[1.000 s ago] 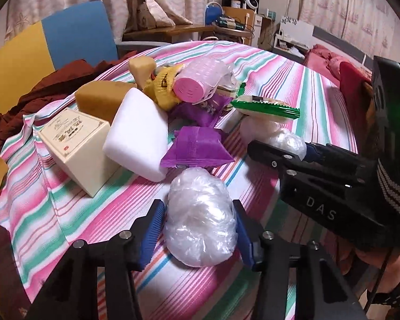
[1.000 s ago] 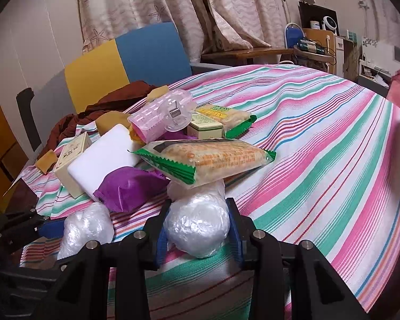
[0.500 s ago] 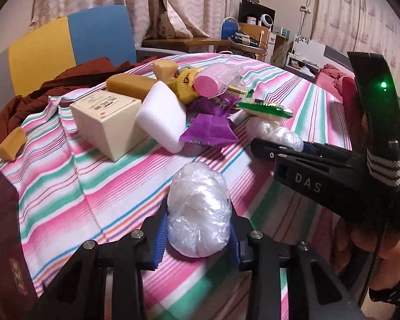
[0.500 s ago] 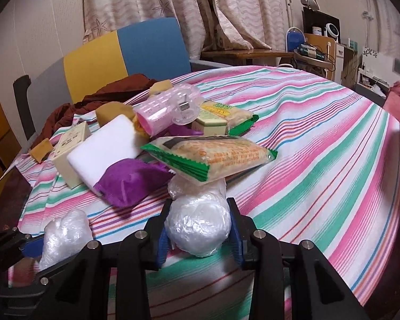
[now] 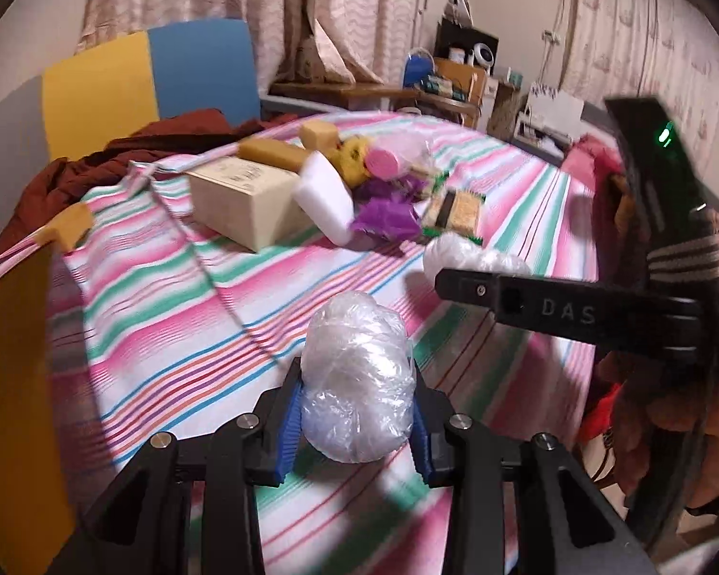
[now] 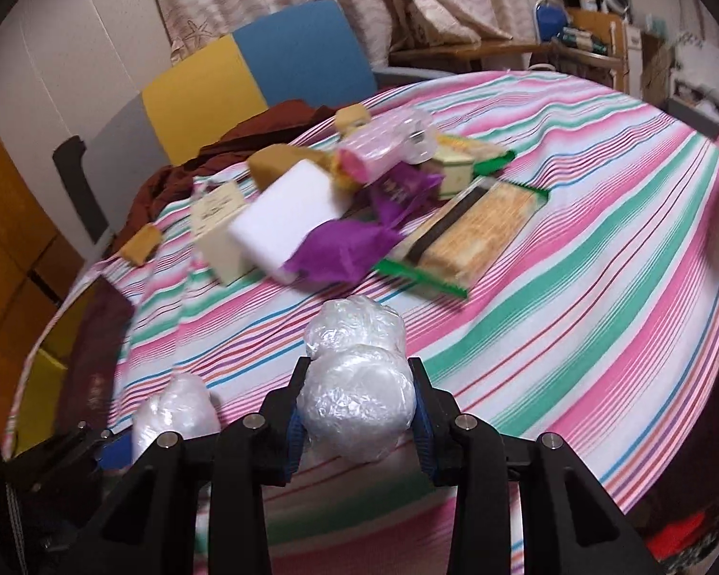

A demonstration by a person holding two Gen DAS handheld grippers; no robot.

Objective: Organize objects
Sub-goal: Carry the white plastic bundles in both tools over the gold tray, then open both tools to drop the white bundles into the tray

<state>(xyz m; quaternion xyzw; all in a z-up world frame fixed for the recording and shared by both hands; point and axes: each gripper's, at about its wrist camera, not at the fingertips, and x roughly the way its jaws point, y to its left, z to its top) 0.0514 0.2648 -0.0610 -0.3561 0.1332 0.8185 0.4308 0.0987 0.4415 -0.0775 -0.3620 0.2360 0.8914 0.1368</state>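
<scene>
Left wrist view: left gripper (image 5: 357, 424) is clamping a plastic-wrapped bundle (image 5: 357, 378) at 6 o'clock, above the striped tablecloth (image 5: 168, 297); right gripper (image 6: 357, 419) is clamping another bundle (image 6: 357, 383), presumably for relocating both.

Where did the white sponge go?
The white sponge is in the pile at the table's far left in the right wrist view, leaning on the cream box, with the purple packet right in front.
</scene>
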